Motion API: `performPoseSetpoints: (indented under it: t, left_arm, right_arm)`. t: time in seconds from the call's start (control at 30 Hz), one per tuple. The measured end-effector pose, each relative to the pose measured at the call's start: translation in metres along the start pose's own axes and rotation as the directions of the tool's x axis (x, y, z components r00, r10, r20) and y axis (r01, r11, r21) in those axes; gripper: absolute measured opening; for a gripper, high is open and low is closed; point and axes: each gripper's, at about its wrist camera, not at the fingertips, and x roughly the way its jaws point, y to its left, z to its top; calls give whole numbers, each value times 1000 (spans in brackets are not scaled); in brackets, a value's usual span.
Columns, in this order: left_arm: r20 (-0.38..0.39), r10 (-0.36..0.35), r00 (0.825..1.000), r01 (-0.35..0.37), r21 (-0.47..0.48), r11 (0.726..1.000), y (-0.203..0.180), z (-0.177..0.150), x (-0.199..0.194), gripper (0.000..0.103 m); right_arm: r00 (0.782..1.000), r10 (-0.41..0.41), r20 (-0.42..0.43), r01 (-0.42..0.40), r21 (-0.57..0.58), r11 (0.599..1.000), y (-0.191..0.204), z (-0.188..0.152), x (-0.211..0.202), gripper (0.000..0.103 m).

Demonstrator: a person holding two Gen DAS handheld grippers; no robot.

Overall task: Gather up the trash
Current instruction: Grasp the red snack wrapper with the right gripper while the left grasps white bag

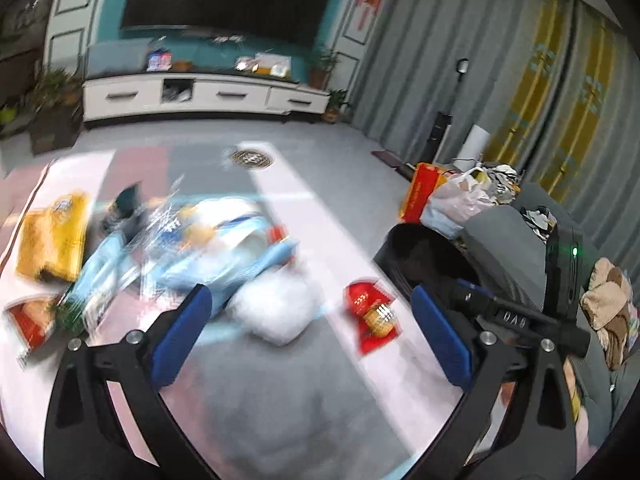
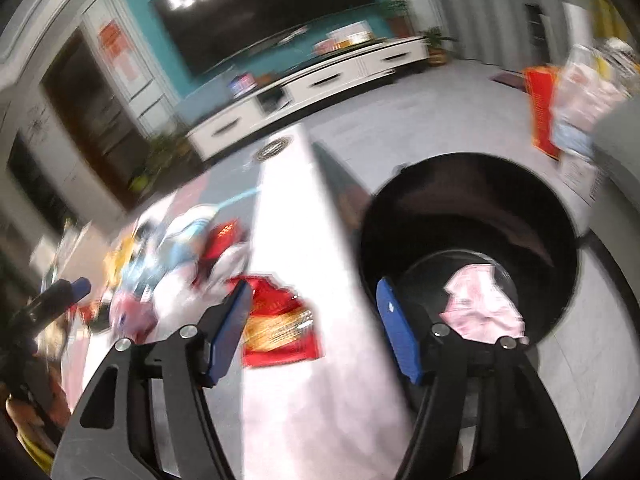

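While both views are smeared by motion, the layout can still be read. Loose trash is seen scattered on the floor mat point(image 1: 280, 400): a red and gold wrapper point(image 1: 374, 318), a white crumpled bag point(image 1: 276, 306), a heap of blue and white plastic packaging point(image 1: 188, 248) and a yellow packet point(image 1: 54, 236). A black bin point(image 2: 468, 236) is stood just right of the red wrapper, with a pink crumpled piece point(image 2: 482, 306) already lying on its bottom.

The left gripper point(image 1: 312, 332) is held with its blue pads spread wide and nothing between them; the white bag lies on the mat beyond the gap. The right gripper point(image 2: 316, 328) is likewise parted and empty, pointed between the red wrapper and the bin mouth.

Handling, judged: all pieces are taken to be light, thin and soft. Film and foil are expected to be slippery and to crumple under the pads, so a raised fold or bunched edge is preferred over a flat face. The red wrapper lies flat and is judged the hardest to lift; the white bag offers a puffed ridge.

Room: open mat is available around the red wrapper. The bin rim is close on its right and should be cleared on the way in. The heap at left is crowded, so neighbours may be dragged along.
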Motion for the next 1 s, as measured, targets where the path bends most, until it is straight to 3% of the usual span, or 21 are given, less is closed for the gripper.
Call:
performPoseSetpoints:
  t: [0.17,0.27,0.47,0.63,0.67,0.73,0.8,0.9,1.0]
  left_arm:
    - [-34,-26,999,23,-96,995,33,-19,-6,99]
    - [-35,-22,999,19,-81,997,35,-23,-7,99]
    - [-52,-34,998,30,-86,996,40,-35,-6,99]
    - [-64,-45,997,38,-106,994,43,-39,-1,99]
    - [-69,-50,996,42,-107,993,42,-39,0,99]
    - [-73,-50,996,43,-104,994,39,-40,2,99]
    - [-78,-58,995,50,-98,994,35,-39,5,99]
    - [-81,-56,995,49,-94,994,32,-40,8,99]
    - [-80,-55,995,47,-105,993,29,-39,11,99]
  right_arm:
    - [998,-37,-42,29,-184,983,46,-13,27,64]
    - [997,-52,-54,38,-227,973,61,-16,38,64]
    - [985,-149,-92,122,-251,960,68,-19,65,64]
    - [979,-161,-124,134,-205,970,56,-14,79,63]
    - [979,-157,-133,130,-195,972,53,-14,82,60]
    - [976,-156,-150,126,-189,974,50,-13,86,35]
    - [975,-141,-172,110,-180,978,47,-15,89,23]
    - [978,-134,-163,100,-203,974,51,-19,85,9]
    - [987,-70,-144,48,-155,987,46,-17,72,5]
